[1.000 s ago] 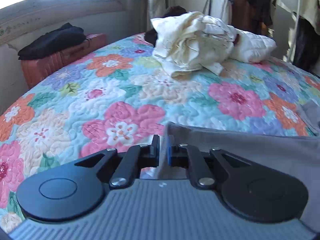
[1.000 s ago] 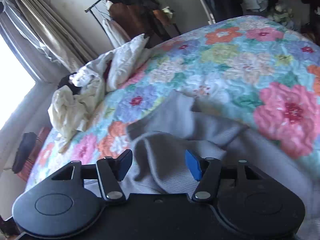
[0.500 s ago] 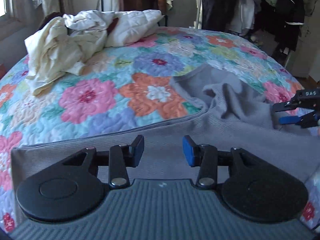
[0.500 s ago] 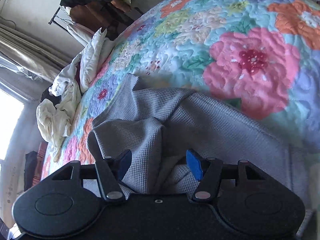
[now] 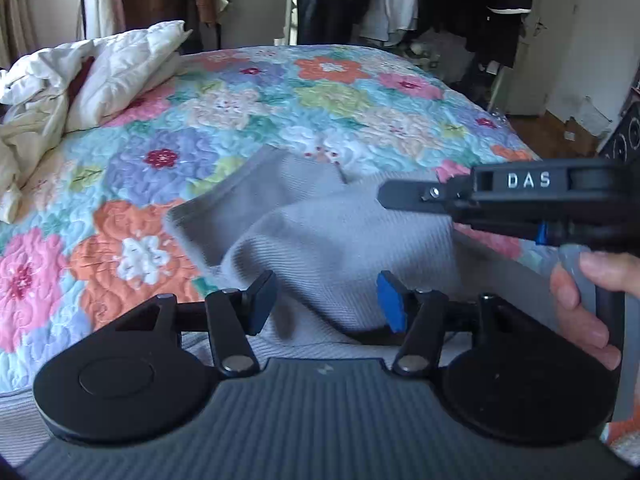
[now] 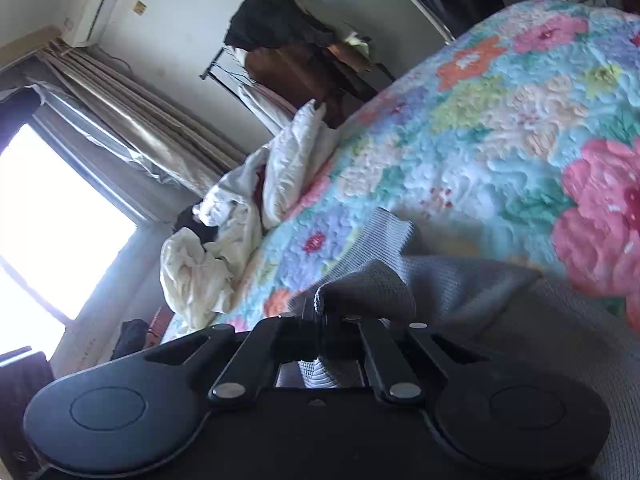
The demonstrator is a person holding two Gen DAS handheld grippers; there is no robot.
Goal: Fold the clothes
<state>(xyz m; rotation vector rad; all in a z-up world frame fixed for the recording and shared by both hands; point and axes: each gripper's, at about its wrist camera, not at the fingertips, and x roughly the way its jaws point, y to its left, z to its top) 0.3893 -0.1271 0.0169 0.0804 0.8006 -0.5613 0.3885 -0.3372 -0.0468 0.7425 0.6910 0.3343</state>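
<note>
A grey knit garment (image 5: pixel 320 236) lies rumpled on the floral quilt (image 5: pixel 240 120) of the bed. My left gripper (image 5: pixel 326 300) is open and empty, its jaws apart just above a raised fold of the garment. My right gripper (image 6: pixel 324 316) is shut on a bunched fold of the grey garment (image 6: pixel 368 284) and lifts it off the quilt (image 6: pixel 500 120). The right gripper also shows in the left wrist view (image 5: pixel 460 196), at the right, held by a hand.
A pile of white and cream bedding (image 5: pixel 80 80) lies at the far left of the bed, also in the right wrist view (image 6: pixel 240 220). Clothes hang on racks (image 5: pixel 400 0) beyond the bed. A window with curtains (image 6: pixel 100 120) is at the left.
My right gripper has shut on a fold of the grey garment and raised it. My left gripper let go, opened wide, and swung right over the garment toward the right gripper.
</note>
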